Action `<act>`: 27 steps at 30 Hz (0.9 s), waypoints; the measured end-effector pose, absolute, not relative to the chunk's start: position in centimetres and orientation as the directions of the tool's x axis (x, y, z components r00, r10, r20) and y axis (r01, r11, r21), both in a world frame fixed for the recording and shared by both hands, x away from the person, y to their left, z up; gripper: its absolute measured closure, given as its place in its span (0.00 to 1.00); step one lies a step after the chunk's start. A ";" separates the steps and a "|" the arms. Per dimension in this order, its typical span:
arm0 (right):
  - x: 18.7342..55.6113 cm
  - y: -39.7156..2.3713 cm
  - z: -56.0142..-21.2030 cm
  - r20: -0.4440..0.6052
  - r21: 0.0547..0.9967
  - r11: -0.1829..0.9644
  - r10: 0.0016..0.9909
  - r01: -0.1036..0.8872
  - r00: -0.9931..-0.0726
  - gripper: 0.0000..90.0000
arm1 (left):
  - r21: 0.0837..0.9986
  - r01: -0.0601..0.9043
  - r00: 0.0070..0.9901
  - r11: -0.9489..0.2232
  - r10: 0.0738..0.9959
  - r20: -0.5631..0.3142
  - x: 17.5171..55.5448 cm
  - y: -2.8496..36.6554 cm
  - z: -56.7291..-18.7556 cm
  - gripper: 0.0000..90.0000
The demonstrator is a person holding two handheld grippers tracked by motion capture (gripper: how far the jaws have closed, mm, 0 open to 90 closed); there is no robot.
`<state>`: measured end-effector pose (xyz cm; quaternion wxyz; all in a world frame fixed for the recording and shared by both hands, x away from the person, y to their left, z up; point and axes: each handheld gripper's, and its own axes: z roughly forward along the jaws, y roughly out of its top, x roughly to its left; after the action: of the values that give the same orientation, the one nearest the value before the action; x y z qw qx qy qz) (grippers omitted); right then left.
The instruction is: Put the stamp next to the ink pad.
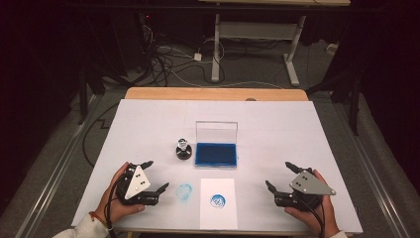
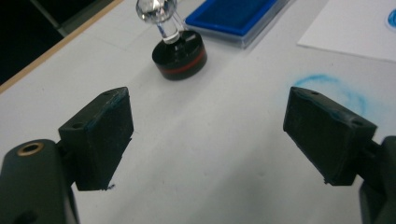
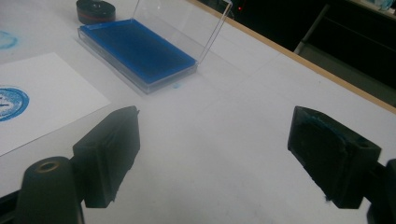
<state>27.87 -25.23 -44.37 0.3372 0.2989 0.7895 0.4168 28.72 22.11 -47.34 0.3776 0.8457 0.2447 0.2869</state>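
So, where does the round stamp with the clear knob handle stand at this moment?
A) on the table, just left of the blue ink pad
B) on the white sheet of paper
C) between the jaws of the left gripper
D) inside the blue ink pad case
A: in the high view the stamp stands upright on the table beside the left edge of the blue ink pad, with nothing gripping it.

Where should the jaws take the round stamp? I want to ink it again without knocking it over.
Grip the clear stem just below the knob of the stamp, coming from above. It stands upright on its black base, so the narrow stem fits between the jaws, and the ink pad sits close on its right.
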 end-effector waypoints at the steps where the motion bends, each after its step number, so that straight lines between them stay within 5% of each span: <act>1: 27.8 -25.2 -44.4 -0.282 0.860 0.473 0.754 0.191 -0.594 0.19 | 0.777 0.209 0.714 -0.593 0.636 0.293 28.7 22.3 -47.5 0.18; 27: 27.4 -24.9 -44.4 -0.306 0.854 0.490 0.747 0.177 -0.590 0.18 | 0.792 0.181 0.702 -0.583 0.641 0.312 28.3 21.9 -47.2 0.18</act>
<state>27.37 -24.94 -44.42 0.3458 0.2921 0.7908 0.4120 28.28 21.93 -47.24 0.3851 0.8382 0.2449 0.2986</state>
